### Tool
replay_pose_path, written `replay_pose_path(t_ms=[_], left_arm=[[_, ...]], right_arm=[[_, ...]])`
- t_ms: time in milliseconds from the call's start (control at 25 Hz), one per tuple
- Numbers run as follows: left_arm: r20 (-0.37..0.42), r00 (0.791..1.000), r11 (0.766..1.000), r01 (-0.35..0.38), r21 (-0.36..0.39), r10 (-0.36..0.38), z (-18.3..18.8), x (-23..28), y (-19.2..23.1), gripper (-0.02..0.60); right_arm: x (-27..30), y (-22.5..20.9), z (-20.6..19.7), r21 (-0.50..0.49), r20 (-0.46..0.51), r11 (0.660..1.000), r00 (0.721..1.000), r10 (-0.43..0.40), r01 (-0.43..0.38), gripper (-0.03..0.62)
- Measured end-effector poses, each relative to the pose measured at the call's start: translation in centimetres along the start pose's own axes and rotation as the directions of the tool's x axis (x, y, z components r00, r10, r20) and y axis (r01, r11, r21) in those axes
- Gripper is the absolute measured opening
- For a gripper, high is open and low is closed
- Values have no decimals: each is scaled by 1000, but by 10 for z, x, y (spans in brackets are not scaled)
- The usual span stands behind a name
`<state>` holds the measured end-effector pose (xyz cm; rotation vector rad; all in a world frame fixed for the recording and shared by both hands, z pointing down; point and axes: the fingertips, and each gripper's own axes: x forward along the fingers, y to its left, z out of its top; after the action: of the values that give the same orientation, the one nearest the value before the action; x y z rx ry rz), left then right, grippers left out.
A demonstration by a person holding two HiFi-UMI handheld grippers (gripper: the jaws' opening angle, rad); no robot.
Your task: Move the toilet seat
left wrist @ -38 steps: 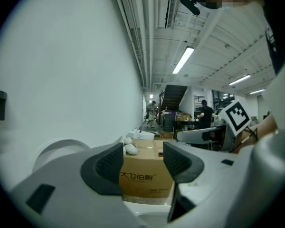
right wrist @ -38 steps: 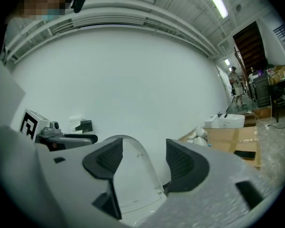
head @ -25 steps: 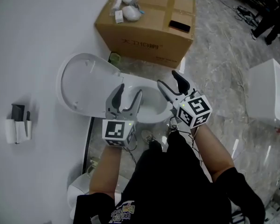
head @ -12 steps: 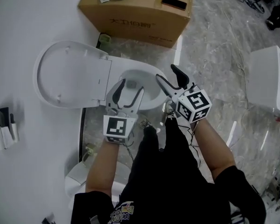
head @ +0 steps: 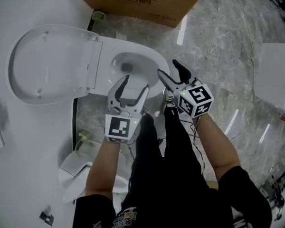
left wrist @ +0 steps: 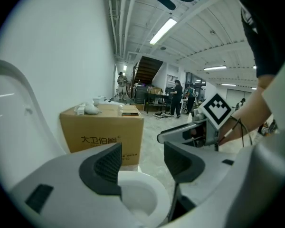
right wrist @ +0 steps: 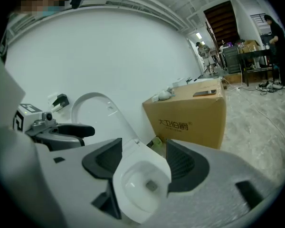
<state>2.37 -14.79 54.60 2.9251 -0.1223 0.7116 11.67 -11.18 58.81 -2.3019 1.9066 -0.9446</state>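
The cardboard box [head: 137, 1] stands on the marble floor well ahead of both grippers, beyond the toilet, with printed characters on the side that faces them. The toilet seat [head: 52, 65] is swung up off the bowl and stands open against the white wall, ahead and to the left of the left gripper [head: 135, 84]. Neither tool touches it. Whether seat and lid are raised together as one I cannot tell from these views. The white bowl [head: 133, 68] lies just ahead of the left gripper and to the left of the right gripper [head: 168, 68], its rim bare.

The left gripper is released, its jaws spread with only the bowl's rim showing beyond the gap. The right gripper, just beside it on the right and reaching a little farther forward, is likewise spread wide and grasps nothing. Between its jaws the bowl shows from above, apart from them.
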Motion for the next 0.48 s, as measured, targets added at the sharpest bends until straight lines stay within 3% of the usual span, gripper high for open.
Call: replay_pose_path(t_ms=[480], left_arm=[[-99, 994, 999, 53, 10, -52, -106, 60, -19, 253]], right_arm=[[45, -59, -131, 85, -150, 996, 988, -27, 40, 296]])
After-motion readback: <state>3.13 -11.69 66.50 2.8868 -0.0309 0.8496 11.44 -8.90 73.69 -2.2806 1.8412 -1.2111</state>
